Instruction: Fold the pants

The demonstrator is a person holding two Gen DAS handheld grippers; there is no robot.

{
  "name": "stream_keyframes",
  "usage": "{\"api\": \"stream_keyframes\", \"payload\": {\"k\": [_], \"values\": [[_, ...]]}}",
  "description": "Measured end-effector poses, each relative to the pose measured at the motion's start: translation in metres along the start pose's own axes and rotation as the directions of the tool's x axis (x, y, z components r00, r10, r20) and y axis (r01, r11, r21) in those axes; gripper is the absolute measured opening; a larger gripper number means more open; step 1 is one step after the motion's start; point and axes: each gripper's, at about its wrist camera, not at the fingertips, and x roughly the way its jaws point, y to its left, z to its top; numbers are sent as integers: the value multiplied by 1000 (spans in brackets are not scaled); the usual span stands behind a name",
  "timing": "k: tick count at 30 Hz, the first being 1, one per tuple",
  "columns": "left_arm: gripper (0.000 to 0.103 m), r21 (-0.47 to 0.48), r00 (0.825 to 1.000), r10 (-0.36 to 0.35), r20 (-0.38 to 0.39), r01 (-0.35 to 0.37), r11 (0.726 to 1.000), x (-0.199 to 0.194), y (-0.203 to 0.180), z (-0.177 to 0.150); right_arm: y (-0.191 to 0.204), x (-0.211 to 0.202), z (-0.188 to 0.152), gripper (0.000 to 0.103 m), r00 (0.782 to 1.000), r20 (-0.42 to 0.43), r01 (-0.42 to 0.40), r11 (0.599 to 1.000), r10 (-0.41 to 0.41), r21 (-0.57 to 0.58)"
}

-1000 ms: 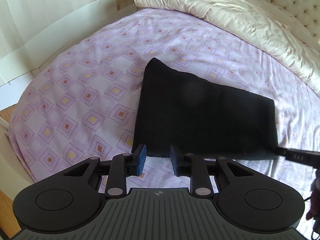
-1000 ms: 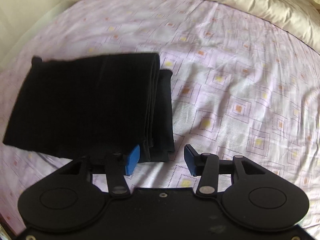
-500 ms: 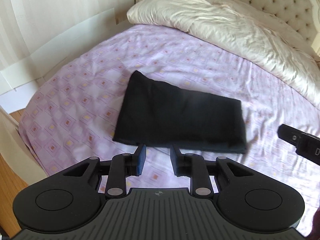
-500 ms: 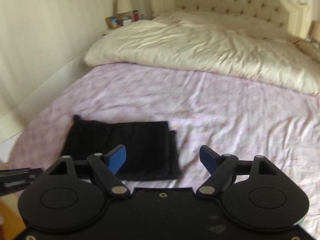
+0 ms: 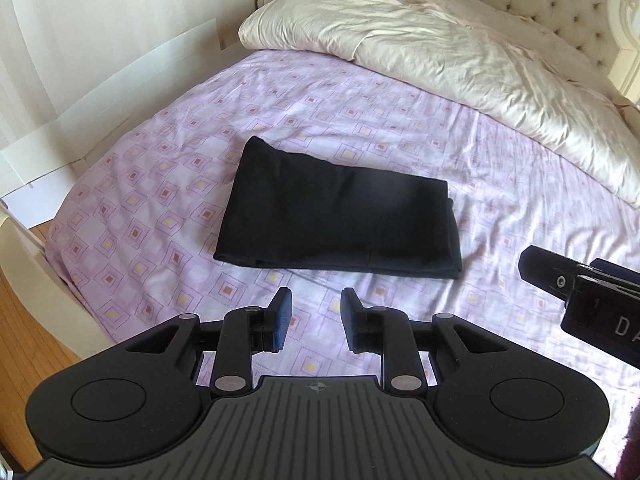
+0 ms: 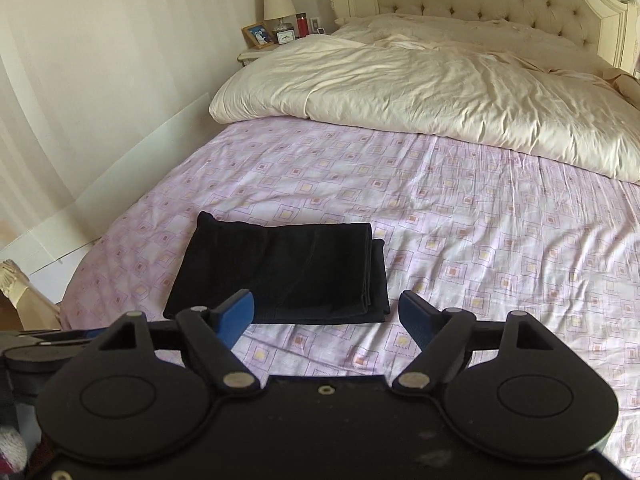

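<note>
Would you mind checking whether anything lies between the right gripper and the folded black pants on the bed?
Nothing visible does. Only bare patterned sheet separates the open right gripper from the folded black pants; the cream duvet lies well beyond them.

L gripper (image 5: pixel 314 320) jaws slightly apart, R gripper (image 6: pixel 326 312) jaws wide, both empty

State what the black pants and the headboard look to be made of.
Black pants: soft matte fabric, probably knit or cotton; it lies in limp folded layers without shine. Headboard: cream padded upholstery, button-tufted with dimples, in a carved glossy painted frame; fabric or leather cannot be told.
</note>
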Motion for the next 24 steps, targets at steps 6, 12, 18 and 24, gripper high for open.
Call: {"api": "stream_keyframes", "payload": {"k": [6, 12, 18, 24], "values": [[26, 3, 1000, -10, 13, 9, 1000, -8, 4, -5, 4, -10, -5, 83, 1000, 4, 5, 1000, -5, 10], [26, 16, 1000, -12, 16, 12, 1000, -14, 6, -11, 7, -18, -10, 84, 1000, 10, 8, 1000, -8, 19], [26, 21, 999, -13, 36, 13, 1000, -22, 7, -15, 10, -23, -13, 84, 1000, 6, 23, 999, -23, 28], [26, 33, 998, -5, 67, 2, 999, -30, 7, -19, 13, -27, -20, 85, 999, -6, 40, 999, -40, 23]]}}
